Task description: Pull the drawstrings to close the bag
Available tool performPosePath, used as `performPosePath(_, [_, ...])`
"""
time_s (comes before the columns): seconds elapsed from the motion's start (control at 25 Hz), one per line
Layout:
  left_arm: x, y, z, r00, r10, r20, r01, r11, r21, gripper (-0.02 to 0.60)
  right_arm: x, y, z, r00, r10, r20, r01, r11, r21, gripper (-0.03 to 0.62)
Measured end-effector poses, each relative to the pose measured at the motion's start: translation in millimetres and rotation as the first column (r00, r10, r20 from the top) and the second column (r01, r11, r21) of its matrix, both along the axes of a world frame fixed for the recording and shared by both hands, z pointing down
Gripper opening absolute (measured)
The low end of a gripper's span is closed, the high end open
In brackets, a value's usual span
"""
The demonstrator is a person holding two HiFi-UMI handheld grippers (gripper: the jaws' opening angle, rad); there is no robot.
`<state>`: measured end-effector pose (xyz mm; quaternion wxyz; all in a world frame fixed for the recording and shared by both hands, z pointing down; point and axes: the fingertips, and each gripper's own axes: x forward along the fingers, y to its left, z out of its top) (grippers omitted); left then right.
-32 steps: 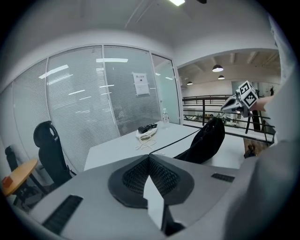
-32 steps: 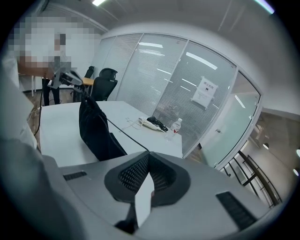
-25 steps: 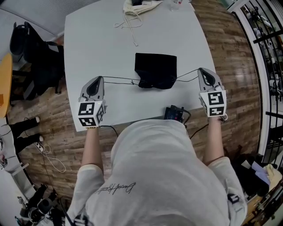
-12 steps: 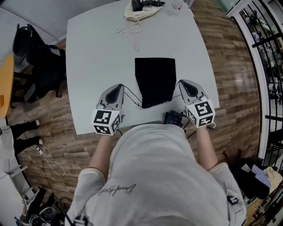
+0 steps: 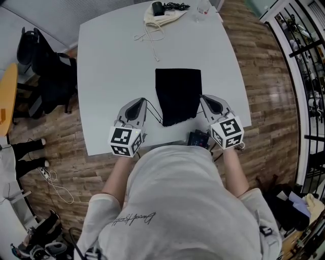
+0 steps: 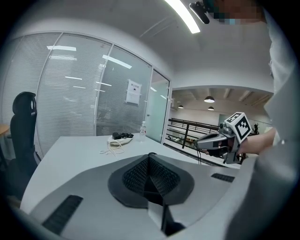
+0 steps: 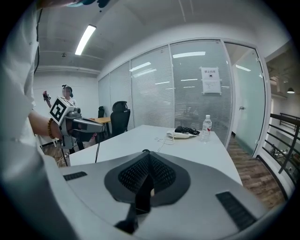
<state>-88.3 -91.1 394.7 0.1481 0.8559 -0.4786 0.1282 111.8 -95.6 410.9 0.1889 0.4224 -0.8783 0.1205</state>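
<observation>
A black drawstring bag (image 5: 177, 94) lies flat on the white table (image 5: 111, 66), its gathered mouth toward me. My left gripper (image 5: 143, 101) sits just left of the bag, shut on the left drawstring (image 5: 154, 115), which sags down to the bag's mouth. Close to the bag's right edge is my right gripper (image 5: 202, 98), shut on the thin right drawstring (image 5: 198, 112). In the left gripper view the jaws (image 6: 150, 157) are closed with a small black loop at their tip. The right gripper view shows the same at its jaws (image 7: 146, 154).
A cream cloth bag (image 5: 161, 12) with loose cord and a black item lies at the table's far edge, beside a water bottle (image 5: 203, 5). A black device (image 5: 199, 137) with cables sits at the near edge. A black chair (image 5: 48, 66) stands left of the table.
Both grippers have come inward from wide apart to either side of the bag. The strings, taut before, now hang slack, and the bag lies longer and flatter.
</observation>
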Motion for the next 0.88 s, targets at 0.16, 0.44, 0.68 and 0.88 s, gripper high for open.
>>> performPosePath(0.16, [0,2,-3,1.000,-0.008,-0.008,0.008,1.000,0.004,0.011,-3,1,-3,1.000,0.001,0.014,-0.001,1.000,0.002,0.023])
performPosePath(0.44, [0,4,-4,1.000,-0.013,-0.015,0.013,1.000,0.007,0.011,-5,3,-4,1.000,-0.009,0.019,0.008,1.000,0.005,0.023])
performPosePath(0.68, [-1,9,-2,1.000,-0.015,-0.019,0.015,1.000,0.000,0.011,-3,8,-2,1.000,-0.002,0.010,0.002,1.000,0.000,0.023])
performPosePath(0.88, [-3,14,-3,1.000,-0.013,-0.019,0.013,1.000,-0.003,0.011,-1,14,-3,1.000,0.003,0.005,-0.003,1.000,-0.004,0.023])
